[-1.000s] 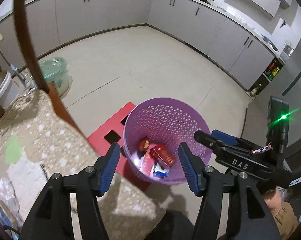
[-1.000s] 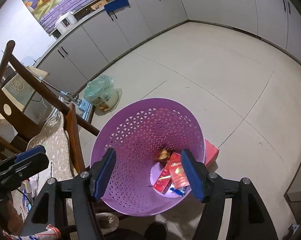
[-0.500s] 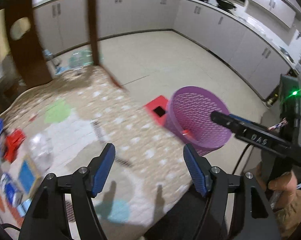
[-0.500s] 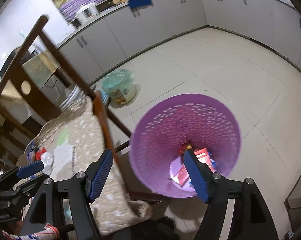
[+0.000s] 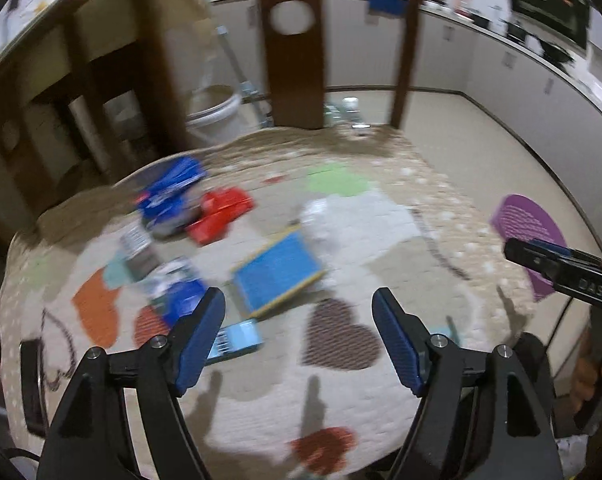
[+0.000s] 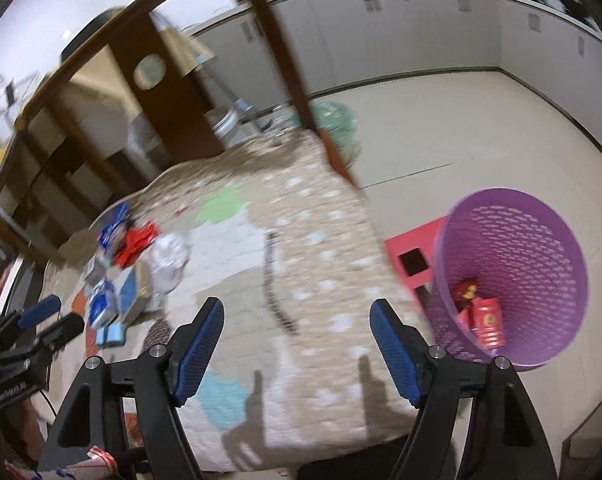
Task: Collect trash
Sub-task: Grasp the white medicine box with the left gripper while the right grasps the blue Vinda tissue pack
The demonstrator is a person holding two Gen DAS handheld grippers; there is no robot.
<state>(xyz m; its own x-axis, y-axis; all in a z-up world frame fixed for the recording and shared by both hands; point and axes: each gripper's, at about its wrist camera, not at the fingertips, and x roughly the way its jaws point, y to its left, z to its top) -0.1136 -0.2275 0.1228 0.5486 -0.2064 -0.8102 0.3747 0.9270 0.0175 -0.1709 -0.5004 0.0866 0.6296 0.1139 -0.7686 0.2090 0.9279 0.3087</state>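
Several pieces of trash lie on a cloth-covered table [image 5: 381, 392]: a blue box [image 5: 277, 270], a red wrapper [image 5: 221, 212], blue packets [image 5: 169, 188] and a crumpled clear wrapper [image 5: 321, 220]. My left gripper [image 5: 299, 340] is open and empty above the table, just in front of the blue box. The purple basket [image 6: 517, 280] stands on the floor right of the table with red packets [image 6: 487, 320] inside. My right gripper [image 6: 297, 340] is open and empty over the table's right part. The same trash pile [image 6: 129, 272] shows at the left in the right wrist view.
A wooden chair back [image 5: 293, 48] stands behind the table. A white bucket [image 5: 217, 112] and a green-lidded container [image 6: 337, 120] sit on the floor beyond. A red flat item [image 6: 413, 256] lies beside the basket. Kitchen cabinets [image 6: 421, 36] line the far wall.
Both grippers have swung left, away from the basket and over the table. The trash pile has come into the left wrist view. Both stay open.
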